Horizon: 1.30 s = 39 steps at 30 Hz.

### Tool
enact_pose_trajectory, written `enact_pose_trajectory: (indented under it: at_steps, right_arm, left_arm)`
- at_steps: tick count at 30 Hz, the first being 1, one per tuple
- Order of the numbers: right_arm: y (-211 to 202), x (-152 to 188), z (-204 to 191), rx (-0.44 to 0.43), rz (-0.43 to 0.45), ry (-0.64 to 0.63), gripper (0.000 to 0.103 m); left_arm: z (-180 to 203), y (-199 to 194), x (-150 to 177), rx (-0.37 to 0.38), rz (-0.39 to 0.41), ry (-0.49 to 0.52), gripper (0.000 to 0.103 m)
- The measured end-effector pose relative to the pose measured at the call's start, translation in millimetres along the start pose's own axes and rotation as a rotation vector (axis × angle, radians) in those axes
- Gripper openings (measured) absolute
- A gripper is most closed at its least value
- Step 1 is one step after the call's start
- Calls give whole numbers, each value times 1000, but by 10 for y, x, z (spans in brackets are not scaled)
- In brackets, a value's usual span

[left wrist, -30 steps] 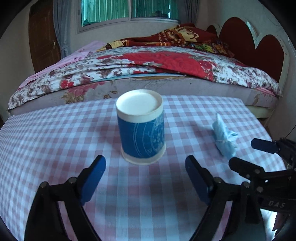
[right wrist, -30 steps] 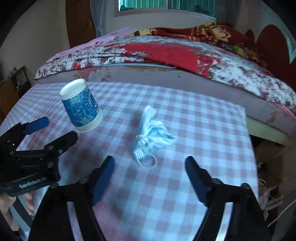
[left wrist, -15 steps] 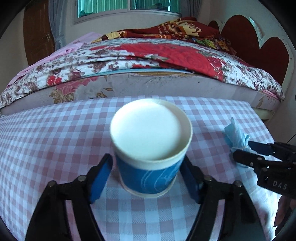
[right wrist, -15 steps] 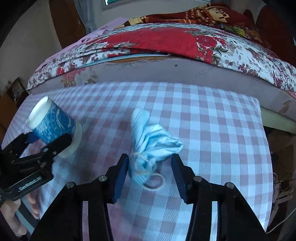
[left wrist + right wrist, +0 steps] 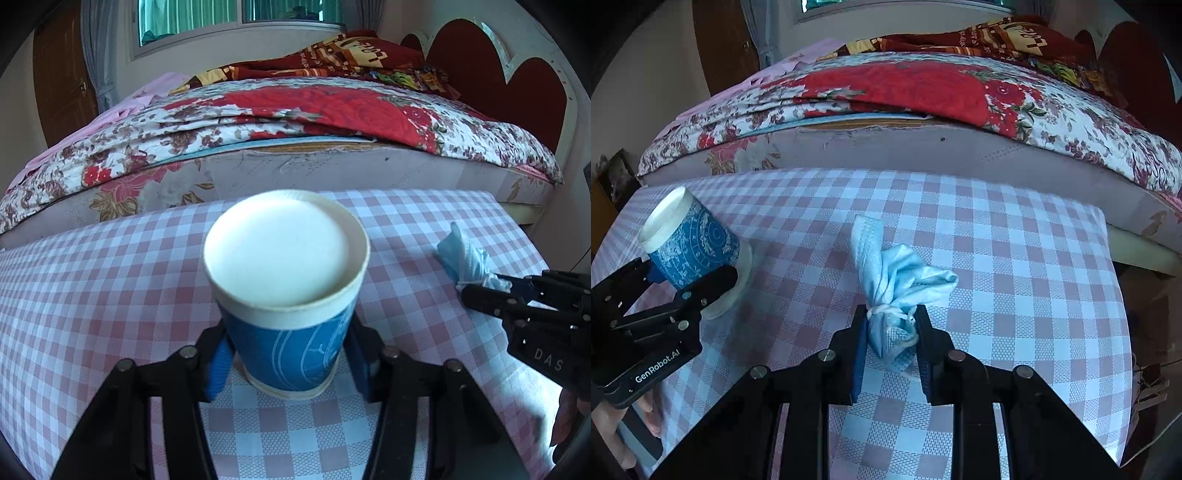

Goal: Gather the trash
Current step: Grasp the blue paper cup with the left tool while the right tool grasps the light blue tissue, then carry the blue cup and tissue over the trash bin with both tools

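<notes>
A blue paper cup point(image 5: 288, 328) stands upside down on the checked tablecloth point(image 5: 110, 295), white base up. My left gripper point(image 5: 290, 363) is shut on the cup's lower wall, a blue pad on each side. The cup also shows in the right wrist view point(image 5: 690, 251), with the left gripper point(image 5: 687, 280) around it. A crumpled light-blue face mask point(image 5: 894, 280) lies on the cloth to the right of the cup. My right gripper point(image 5: 891, 339) is shut on the mask's knotted end. The mask point(image 5: 465, 258) and right gripper point(image 5: 491, 286) also show in the left wrist view.
A bed point(image 5: 295, 122) with a floral red quilt runs along the table's far edge. The table's right edge point(image 5: 1123, 332) drops off near the mask. A wooden door point(image 5: 62, 74) and a window point(image 5: 236, 14) are behind the bed.
Both grippers moved forward and closed. The left jaws went from open before the cup to shut on it. The right jaws closed on the mask's knotted end.
</notes>
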State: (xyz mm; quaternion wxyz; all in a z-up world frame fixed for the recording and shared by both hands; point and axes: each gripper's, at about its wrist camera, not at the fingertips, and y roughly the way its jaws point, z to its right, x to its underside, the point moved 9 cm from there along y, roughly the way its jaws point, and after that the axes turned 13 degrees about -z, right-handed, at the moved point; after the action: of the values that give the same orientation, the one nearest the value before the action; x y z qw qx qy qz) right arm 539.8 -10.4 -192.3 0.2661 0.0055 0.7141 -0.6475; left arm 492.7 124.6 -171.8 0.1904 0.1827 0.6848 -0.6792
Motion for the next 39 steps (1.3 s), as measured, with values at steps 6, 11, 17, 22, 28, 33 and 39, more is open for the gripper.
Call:
enact_pose_trajectory:
  at_steps: [6, 11, 17, 22, 28, 33, 39]
  right_arm:
    - [9, -4, -20, 0, -2, 4, 24]
    - [-48, 13, -39, 0, 11, 3, 24]
    - [-160, 76, -95, -2, 13, 4, 24]
    - [-277, 202, -199, -8, 15, -9, 24]
    - [-500, 432, -307, -19, 25, -14, 24]
    - [-768, 657, -313, -40, 45, -3, 24]
    - [-1008, 982, -332, -55, 55, 4, 24]
  left_arm:
    - [0, -85, 28, -11, 25, 14, 48]
    - [-4, -195, 69, -18, 37, 26, 47]
    - [-30, -346, 178, -37, 44, 36, 47]
    - [-66, -467, 328, -35, 36, 22, 47]
    - [-59, -700, 570, -26, 41, 14, 47]
    - [-26, -922, 733, -15, 52, 8, 47]
    - [149, -1230, 943, 2, 69, 32, 47]
